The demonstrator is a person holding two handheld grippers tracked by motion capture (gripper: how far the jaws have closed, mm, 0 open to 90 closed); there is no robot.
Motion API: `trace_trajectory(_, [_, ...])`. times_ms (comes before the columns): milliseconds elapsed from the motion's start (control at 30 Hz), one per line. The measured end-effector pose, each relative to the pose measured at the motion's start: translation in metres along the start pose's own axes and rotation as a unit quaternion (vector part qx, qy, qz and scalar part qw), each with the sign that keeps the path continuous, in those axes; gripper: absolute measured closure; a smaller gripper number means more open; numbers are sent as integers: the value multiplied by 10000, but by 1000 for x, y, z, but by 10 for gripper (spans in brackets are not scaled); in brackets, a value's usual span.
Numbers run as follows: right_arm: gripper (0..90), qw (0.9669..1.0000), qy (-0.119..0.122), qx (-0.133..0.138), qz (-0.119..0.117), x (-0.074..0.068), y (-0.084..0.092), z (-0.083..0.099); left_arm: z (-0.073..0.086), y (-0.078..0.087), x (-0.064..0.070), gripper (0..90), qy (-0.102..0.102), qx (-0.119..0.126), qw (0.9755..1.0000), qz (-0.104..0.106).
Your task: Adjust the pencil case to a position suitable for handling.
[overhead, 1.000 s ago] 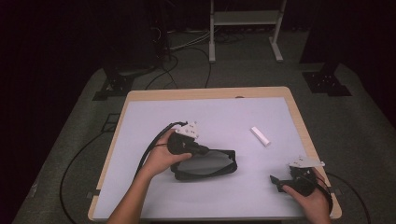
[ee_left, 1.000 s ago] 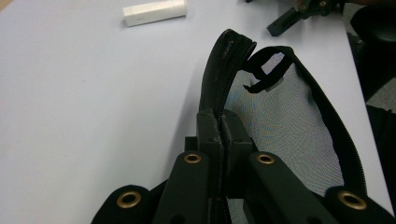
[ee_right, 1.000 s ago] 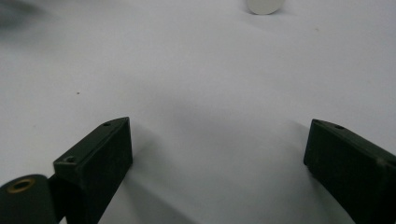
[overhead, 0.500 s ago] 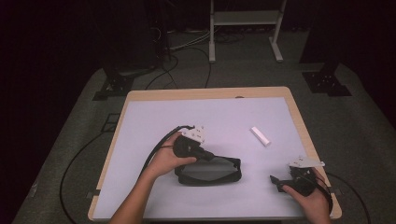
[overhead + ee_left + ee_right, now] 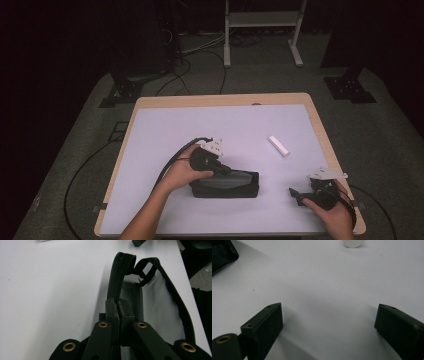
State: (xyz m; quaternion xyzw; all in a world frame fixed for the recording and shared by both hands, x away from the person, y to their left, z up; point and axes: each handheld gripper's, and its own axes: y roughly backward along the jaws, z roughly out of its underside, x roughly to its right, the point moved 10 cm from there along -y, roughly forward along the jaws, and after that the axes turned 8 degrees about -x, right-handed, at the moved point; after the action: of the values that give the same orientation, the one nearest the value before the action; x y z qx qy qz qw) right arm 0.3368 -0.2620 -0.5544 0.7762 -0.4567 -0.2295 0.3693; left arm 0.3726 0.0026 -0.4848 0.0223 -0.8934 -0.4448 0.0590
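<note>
- Black pouch (image 5: 226, 184), zip partly open, is seen lying at lower centre of the high view, on the white table (image 5: 165, 140).
- Its zipped rim is pinched by the clamped left gripper (image 5: 119, 311).
- Right gripper (image 5: 328, 322) is held agape and empty at lower right.
- White block (image 5: 278, 145) is seen apart, right of centre.

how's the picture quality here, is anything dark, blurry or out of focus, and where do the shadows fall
High view: the white table is evenly lit, the room behind very dark. Left gripper view: the pouch mesh and zipper are fairly sharp, while the left hand-held gripper close to the lens is soft. Right gripper view: the right hand-held gripper casts soft shadows on the table, and the white object at the top edge is blurred.
</note>
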Motion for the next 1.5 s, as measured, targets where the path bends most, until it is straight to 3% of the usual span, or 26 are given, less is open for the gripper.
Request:
trace_trajectory(167, [70, 10000, -1, 0, -1, 0, 0, 0, 0, -1, -1, 867, 20, -37, 9999, -110])
trace_trajectory(367, [70, 10000, -2, 1, -1, 0, 0, 0, -2, 1, -1, 719, 87, 1, 9996, -268])
trace_trajectory(500, [70, 10000, -2, 3, -3, 0, 0, 0, -1, 7, -2, 610, 252, 65, 9986, -450])
trace_trajectory(600, [70, 10000, -1, 2, -3, 0, 0, 0, 1, 14, -6, 516, 497, 124, 9964, -674])
trace_trajectory(767, [70, 10000, -3, 1, -2, 0, 0, 0, 4, 22, -7, 401, 716, 240, 9938, -815])
trace_trajectory(800, [70, 10000, 0, 0, -1, 0, 0, 0, 7, 27, -9, 378, 821, 269, 9919, -936])
trace_trajectory(867, [70, 10000, -1, 2, -2, 0, 0, 0, 8, 30, -10, 342, 870, 273, 9910, -983])
trace_trajectory(900, [70, 10000, 0, 2, -1, 0, 0, 0, 12, 36, -11, 330, 1009, 328, 9886, -1068])
trace_trajectory(967, [70, 10000, -2, 1, -1, 0, 0, 0, 13, 38, -11, 289, 1041, 326, 9879, -1101])
trace_trajectory(1000, [70, 10000, -2, 2, -3, 0, 0, 0, 16, 42, -11, 279, 1161, 367, 9853, -1195])
trace_trajectory(1200, [70, 10000, -5, 0, -4, 0, 0, 0, 27, 56, -14, 209, 1419, 508, 9782, -1429])
trace_trajectory(1233, [70, 10000, -5, 0, -4, 0, 0, 0, 27, 56, -14, 201, 1419, 508, 9782, -1429])
trace_trajectory(1267, [70, 10000, 2, 5, -2, 0, 0, 0, 34, 61, -15, 191, 1544, 483, 9750, -1523])
trace_trajectory(1500, [70, 10000, -6, 0, -3, 0, 0, 0, 52, 78, -14, 162, 1852, 620, 9655, -1721])
